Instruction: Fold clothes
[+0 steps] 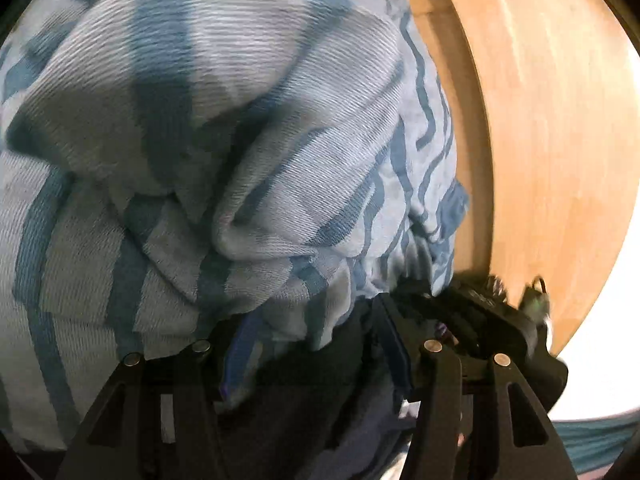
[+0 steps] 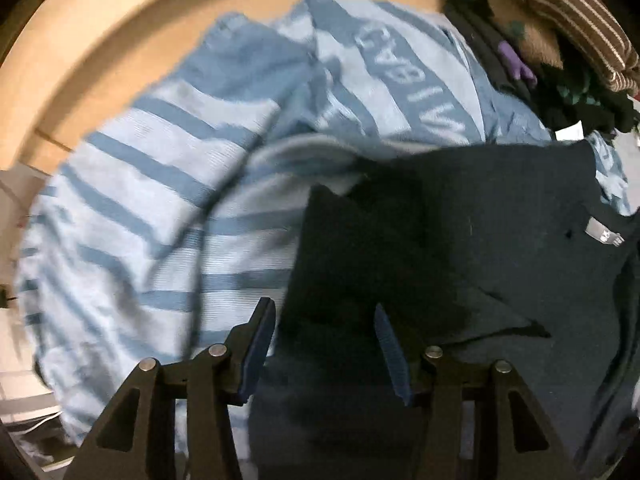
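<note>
One white woven word, unreadable through blur, runs along the striped blue cloth (image 2: pixel 416 92). Right gripper (image 2: pixel 324 344) jaws apart over dark garment (image 2: pixel 480 248); left gripper (image 1: pixel 316 344) grip state cannot be determined.

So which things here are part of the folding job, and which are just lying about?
In the job:
blue striped garment
dark navy garment
left gripper
right gripper

Lying about:
brown striped cloth
purple item
wooden table
</note>
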Demonstrator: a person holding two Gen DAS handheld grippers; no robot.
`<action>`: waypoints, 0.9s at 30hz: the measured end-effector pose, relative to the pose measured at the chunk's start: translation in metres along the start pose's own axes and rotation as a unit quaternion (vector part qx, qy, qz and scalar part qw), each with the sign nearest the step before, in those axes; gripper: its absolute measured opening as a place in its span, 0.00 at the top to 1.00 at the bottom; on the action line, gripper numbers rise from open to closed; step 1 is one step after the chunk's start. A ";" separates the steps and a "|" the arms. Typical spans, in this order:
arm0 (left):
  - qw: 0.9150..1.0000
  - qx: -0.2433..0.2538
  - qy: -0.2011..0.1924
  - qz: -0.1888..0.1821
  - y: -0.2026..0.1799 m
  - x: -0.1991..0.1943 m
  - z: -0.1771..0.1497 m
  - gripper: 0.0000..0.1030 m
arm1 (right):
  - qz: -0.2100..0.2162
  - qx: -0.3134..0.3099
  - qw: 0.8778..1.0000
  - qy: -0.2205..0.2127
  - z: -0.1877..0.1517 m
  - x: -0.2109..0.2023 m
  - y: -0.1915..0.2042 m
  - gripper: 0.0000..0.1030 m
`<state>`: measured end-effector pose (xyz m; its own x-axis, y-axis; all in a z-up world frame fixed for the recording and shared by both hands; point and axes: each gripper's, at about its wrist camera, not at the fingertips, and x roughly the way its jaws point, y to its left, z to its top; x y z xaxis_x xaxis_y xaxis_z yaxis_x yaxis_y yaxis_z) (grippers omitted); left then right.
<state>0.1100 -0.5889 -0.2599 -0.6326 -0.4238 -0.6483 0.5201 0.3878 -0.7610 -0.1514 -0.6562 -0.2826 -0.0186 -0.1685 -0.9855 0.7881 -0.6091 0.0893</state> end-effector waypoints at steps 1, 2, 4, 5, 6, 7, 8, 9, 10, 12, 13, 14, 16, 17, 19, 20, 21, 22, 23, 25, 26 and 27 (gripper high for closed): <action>1.000 0.008 0.002 0.003 -0.002 0.001 0.000 0.43 | 0.000 0.002 1.000 -0.001 0.000 0.003 -0.001 0.50; 1.000 0.009 0.003 0.002 -0.003 0.001 0.000 0.43 | 0.000 0.002 1.000 -0.005 -0.001 0.005 -0.003 0.53; 1.000 0.006 0.007 -0.003 -0.003 0.002 -0.001 0.43 | 0.001 -0.007 1.000 -0.013 -0.003 0.006 -0.005 0.53; 1.000 0.006 0.010 -0.005 -0.003 0.003 -0.001 0.43 | 0.004 -0.011 1.000 -0.015 -0.004 0.006 -0.005 0.51; 1.000 0.006 0.013 -0.006 -0.003 0.003 -0.002 0.43 | 0.011 -0.010 1.000 -0.017 -0.004 0.004 -0.006 0.50; 1.000 0.006 0.017 -0.008 -0.004 0.004 -0.002 0.43 | 0.017 -0.009 1.000 -0.019 -0.004 0.002 -0.007 0.48; 1.000 0.007 0.016 -0.008 -0.004 0.004 -0.002 0.43 | 0.022 -0.010 0.999 -0.022 -0.005 0.000 -0.007 0.49; 1.000 0.006 0.015 -0.007 -0.004 0.004 -0.003 0.43 | 0.018 -0.016 0.999 -0.028 -0.005 -0.002 -0.006 0.53; 1.000 0.007 0.015 -0.007 -0.004 0.004 -0.003 0.43 | 0.011 -0.023 0.999 -0.028 -0.004 -0.001 -0.004 0.56; 1.000 0.008 0.017 -0.006 -0.005 0.004 -0.005 0.43 | -0.006 -0.034 0.999 -0.018 -0.002 0.007 -0.001 0.59; 1.000 0.010 0.018 -0.006 -0.005 0.004 -0.005 0.43 | -0.007 -0.034 0.999 -0.016 -0.002 0.011 -0.003 0.62; 1.000 0.011 0.019 -0.004 -0.005 0.004 -0.006 0.43 | -0.006 -0.034 0.999 -0.016 -0.002 0.013 -0.005 0.70; 1.000 0.008 0.024 -0.006 -0.004 0.005 -0.006 0.43 | 0.008 -0.033 0.999 -0.026 -0.002 0.012 -0.012 0.87; 1.000 0.005 0.025 -0.010 -0.003 0.004 -0.005 0.43 | 0.029 -0.028 0.999 -0.029 -0.003 0.008 -0.017 0.89; 1.000 -0.002 0.017 -0.015 -0.002 0.001 -0.004 0.43 | 0.066 -0.021 0.997 -0.038 -0.001 -0.002 -0.024 0.91; 1.000 -0.003 0.014 -0.020 -0.001 0.000 -0.003 0.43 | 0.082 -0.018 0.996 -0.044 0.000 -0.007 -0.027 0.91; 1.000 -0.005 0.010 -0.025 -0.001 -0.002 -0.003 0.43 | 0.097 -0.015 0.994 -0.054 0.003 -0.014 -0.028 0.91; 1.000 -0.005 0.009 -0.028 -0.001 -0.003 -0.002 0.43 | 0.107 -0.016 0.992 -0.061 0.005 -0.018 -0.026 0.92; 1.000 -0.002 0.007 -0.028 -0.001 -0.003 -0.002 0.43 | 0.107 -0.020 0.992 -0.064 0.008 -0.018 -0.023 0.92; 1.000 0.006 0.011 -0.021 -0.002 -0.001 -0.002 0.43 | 0.084 -0.032 0.995 -0.050 0.013 -0.007 -0.013 0.92; 1.000 0.009 0.015 -0.019 -0.002 0.001 -0.003 0.43 | 0.070 -0.035 0.996 -0.036 0.013 0.003 -0.011 0.90; 1.000 0.009 0.018 -0.017 -0.004 0.004 -0.003 0.43 | 0.060 -0.028 0.997 -0.028 0.012 0.012 -0.013 0.88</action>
<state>0.1041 -0.5898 -0.2597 -0.6706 -0.4060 -0.6208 0.5079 0.3587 -0.7832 -0.1688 -0.6595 -0.2943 0.0447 -0.2816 -0.9585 0.8202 -0.5374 0.1962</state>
